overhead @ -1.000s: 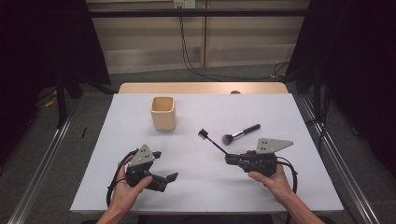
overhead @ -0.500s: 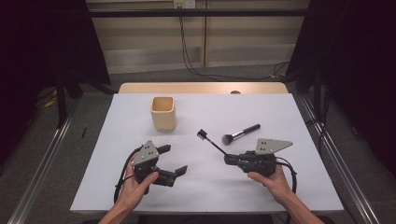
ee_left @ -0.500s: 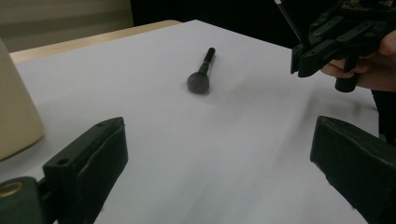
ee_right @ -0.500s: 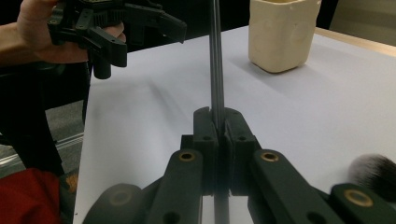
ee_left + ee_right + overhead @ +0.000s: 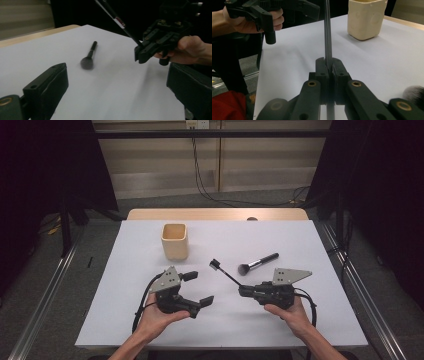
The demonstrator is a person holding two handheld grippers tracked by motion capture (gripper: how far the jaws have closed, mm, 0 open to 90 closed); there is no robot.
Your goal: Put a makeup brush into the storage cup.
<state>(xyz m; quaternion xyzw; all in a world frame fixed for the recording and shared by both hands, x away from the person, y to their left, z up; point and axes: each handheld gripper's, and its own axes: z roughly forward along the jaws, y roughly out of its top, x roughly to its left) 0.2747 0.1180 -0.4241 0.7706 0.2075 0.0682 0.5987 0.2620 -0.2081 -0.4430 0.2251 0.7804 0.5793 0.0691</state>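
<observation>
Right claw (image 5: 243, 291) sits right of centre in the lower half of the high view, pressed together and pinching the handle end of a thin black brush (image 5: 226, 272). The thin brush's long axis runs diagonally toward the upper left of that frame, its small head lifted above the white tabletop (image 5: 300, 245) and pointing toward the cream cup (image 5: 175, 241). In the right gripper view the handle rises straight up from between the closed pads (image 5: 322, 72).

Left claw (image 5: 197, 287) lies lower left of centre in the high view, spread wide with nothing between its pads, facing right.

A powder brush (image 5: 258, 264) lies flat on the tabletop, upper right of the thin brush; its long axis slants gently, bristles to the lower left, handle to the upper right. The cream cup stands upright, upper left of centre.
</observation>
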